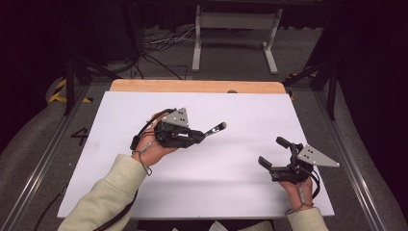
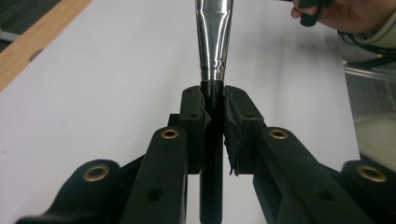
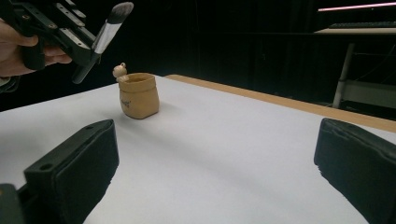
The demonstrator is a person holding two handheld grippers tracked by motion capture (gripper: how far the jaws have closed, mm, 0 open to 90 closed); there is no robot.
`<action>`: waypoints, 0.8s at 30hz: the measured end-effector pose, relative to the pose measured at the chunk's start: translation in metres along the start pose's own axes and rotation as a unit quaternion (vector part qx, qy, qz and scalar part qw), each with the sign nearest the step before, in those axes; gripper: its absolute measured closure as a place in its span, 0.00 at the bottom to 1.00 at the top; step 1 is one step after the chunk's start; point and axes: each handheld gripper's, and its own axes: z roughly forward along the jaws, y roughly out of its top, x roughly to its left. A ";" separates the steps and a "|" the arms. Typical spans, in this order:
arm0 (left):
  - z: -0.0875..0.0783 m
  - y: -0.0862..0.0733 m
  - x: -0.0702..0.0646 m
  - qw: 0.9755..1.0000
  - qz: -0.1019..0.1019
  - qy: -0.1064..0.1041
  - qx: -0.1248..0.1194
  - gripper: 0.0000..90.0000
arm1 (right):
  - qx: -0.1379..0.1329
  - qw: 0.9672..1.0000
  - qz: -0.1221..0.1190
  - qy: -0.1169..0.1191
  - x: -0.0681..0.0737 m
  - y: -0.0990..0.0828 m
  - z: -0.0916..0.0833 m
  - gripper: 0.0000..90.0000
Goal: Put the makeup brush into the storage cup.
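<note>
Brush (image 1: 215, 130): pinched by left tongs (image 1: 204, 134), held above counter (image 1: 240, 163)
Right tongs (image 1: 272, 154): spread, nothing held
Pot (image 3: 138, 94): upright on counter

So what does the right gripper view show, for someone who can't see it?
A small tan sack-shaped pot with a tiny figure on its rim stands on a white table. Up left, a hand holds the other tool, shut on a makeup brush. This tool's own black jaws stand wide open.
</note>
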 end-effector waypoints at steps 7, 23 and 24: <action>-0.007 -0.007 0.005 0.999 -0.026 0.028 -0.031 0.87 | -0.004 1.000 0.004 0.003 0.000 0.000 0.000 0.01; -0.022 -0.019 0.009 0.986 -0.072 0.099 -0.110 0.87 | -0.005 1.000 0.010 0.009 0.001 -0.001 0.000 0.01; -0.023 -0.020 0.009 0.986 -0.075 0.100 -0.113 0.87 | -0.005 1.000 0.011 0.009 0.001 -0.001 0.000 0.01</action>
